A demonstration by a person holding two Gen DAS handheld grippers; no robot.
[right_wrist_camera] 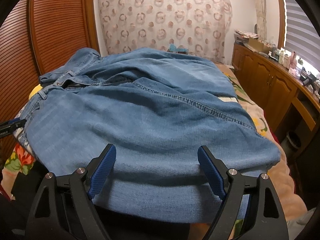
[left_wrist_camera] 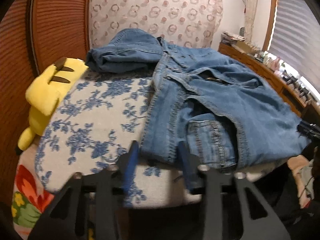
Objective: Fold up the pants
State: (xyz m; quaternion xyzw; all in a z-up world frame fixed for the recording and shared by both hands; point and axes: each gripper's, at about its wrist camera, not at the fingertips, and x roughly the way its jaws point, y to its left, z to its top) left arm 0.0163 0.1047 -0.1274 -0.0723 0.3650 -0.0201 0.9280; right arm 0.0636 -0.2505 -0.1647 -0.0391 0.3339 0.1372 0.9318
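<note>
A bed [right_wrist_camera: 266, 160] with a flowered cover fills the room between a slatted wooden wardrobe [right_wrist_camera: 50, 30] and a long wooden cabinet [right_wrist_camera: 266, 80] under a window with blinds [right_wrist_camera: 300, 30], and a curtain [right_wrist_camera: 166, 20] printed with rings hangs on the wall behind the bed. On the bed sits a cushion [left_wrist_camera: 96, 120] with a blue flower print on pale cloth, and the jeans [left_wrist_camera: 220, 104] lie rumpled across it, covering the side of the cushion toward the cabinet and hanging over its near edge; one bunched leg [left_wrist_camera: 124, 54] rests at the cushion's far end, toward the curtain. In the right wrist view the jeans [right_wrist_camera: 150, 110] spread broadly over the cushion, with the waistband and fly on the wardrobe side and a stitched seam running diagonally across the denim. A yellow plush toy [left_wrist_camera: 46, 92] with dark stripes lies against the cushion on the wardrobe side. The right gripper [right_wrist_camera: 158, 170] hovers at the near edge of the jeans with its blue-padded fingers spread wide, the denim lying between and beneath them without being clamped. The left gripper [left_wrist_camera: 158, 160] is also spread apart, holding nothing, one finger over the bare cushion and the other at the near hem of the jeans; the left wrist view is somewhat blurred.
</note>
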